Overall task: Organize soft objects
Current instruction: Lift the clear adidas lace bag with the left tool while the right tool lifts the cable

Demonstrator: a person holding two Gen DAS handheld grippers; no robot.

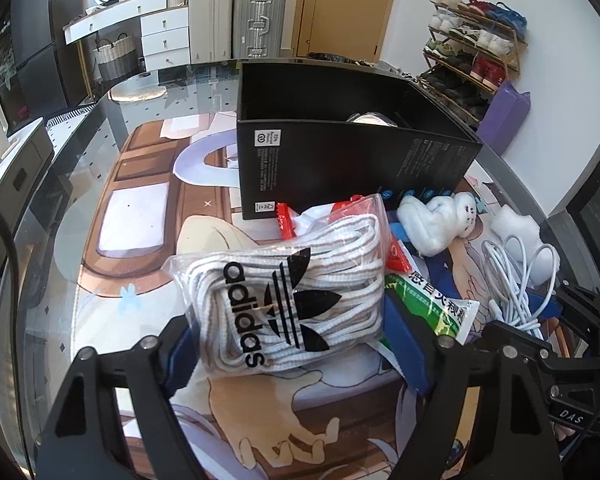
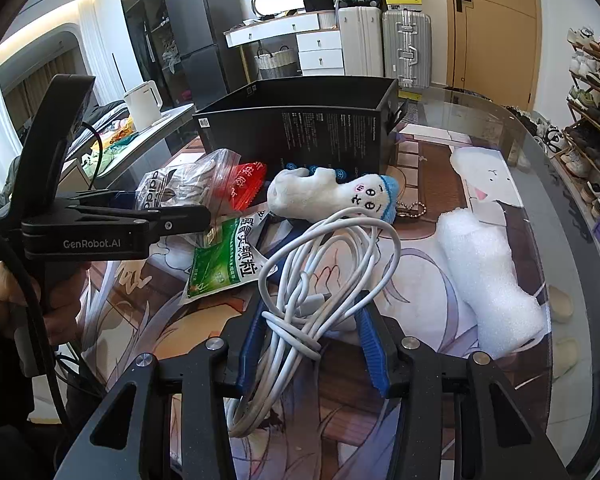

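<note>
A clear adidas bag of white laces (image 1: 292,300) lies between the open fingers of my left gripper (image 1: 296,344); it also shows in the right wrist view (image 2: 172,188). My right gripper (image 2: 312,332) is open around a coiled white cable (image 2: 320,264), which also shows in the left wrist view (image 1: 516,280). A white plush toy with a blue cap (image 2: 336,192) lies before the open black box (image 2: 300,128). The toy (image 1: 440,216) and box (image 1: 352,160) also show in the left wrist view. A white foam piece (image 2: 492,272) lies to the right.
A green and white sachet (image 2: 224,260) and a red packet (image 2: 246,184) lie between the bag and the cable. The glass table edge (image 2: 560,184) curves at the right. A shoe rack (image 1: 472,52) and suitcases (image 1: 236,16) stand beyond.
</note>
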